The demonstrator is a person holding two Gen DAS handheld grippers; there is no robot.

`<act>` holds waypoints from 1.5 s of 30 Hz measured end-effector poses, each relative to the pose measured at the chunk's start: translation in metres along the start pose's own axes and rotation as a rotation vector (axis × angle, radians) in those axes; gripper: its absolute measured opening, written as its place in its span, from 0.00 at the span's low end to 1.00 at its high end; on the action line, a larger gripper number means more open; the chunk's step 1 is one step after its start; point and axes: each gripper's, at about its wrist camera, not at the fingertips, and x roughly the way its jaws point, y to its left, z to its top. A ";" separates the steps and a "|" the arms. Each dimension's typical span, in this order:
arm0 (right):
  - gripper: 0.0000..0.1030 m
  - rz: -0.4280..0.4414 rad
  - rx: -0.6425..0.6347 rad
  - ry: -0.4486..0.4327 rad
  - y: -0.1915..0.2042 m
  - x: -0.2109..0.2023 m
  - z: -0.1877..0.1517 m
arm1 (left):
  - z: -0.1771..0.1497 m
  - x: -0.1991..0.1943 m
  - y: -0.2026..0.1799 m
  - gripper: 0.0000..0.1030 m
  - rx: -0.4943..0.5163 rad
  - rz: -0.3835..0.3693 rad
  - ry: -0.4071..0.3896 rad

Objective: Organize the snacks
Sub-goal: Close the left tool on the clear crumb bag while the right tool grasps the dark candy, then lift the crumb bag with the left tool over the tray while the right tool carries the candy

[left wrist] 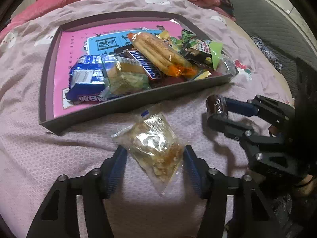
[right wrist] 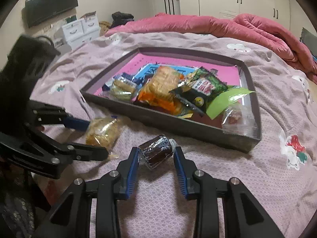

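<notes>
Left gripper (left wrist: 155, 159): jaws fairly wide, pads flanking the clear crinkly bag of golden snack pieces (left wrist: 153, 148) on the mauve bedspread (left wrist: 59, 148); whether they pinch it, I cannot tell.
Bag's long axis: slanted, far end toward the shallow dark cardboard tray (left wrist: 126, 103) just ahead.
Right gripper (right wrist: 155, 158): jaws closed on a dark brown cellophane-wrapped cake roll (right wrist: 156, 151), crosswise, near the tray's front wall.

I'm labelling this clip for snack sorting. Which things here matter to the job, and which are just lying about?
Job:
tray of snacks
clear snack bag, gripped by left tongs
dark wrapped cake, gripped by right tongs

Lying about:
pink quilt
white drawers
wall TV
</notes>
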 end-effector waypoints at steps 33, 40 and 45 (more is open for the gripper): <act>0.35 0.010 0.054 -0.147 -0.007 -0.031 0.015 | 0.022 -0.078 0.031 0.46 -0.165 0.038 -0.209; 0.35 -0.011 0.065 -0.165 -0.012 -0.032 0.020 | 0.031 -0.074 0.039 0.46 -0.184 0.109 -0.232; 0.35 -0.033 0.081 -0.171 -0.016 -0.030 0.023 | 0.035 -0.068 0.041 0.46 -0.184 0.133 -0.235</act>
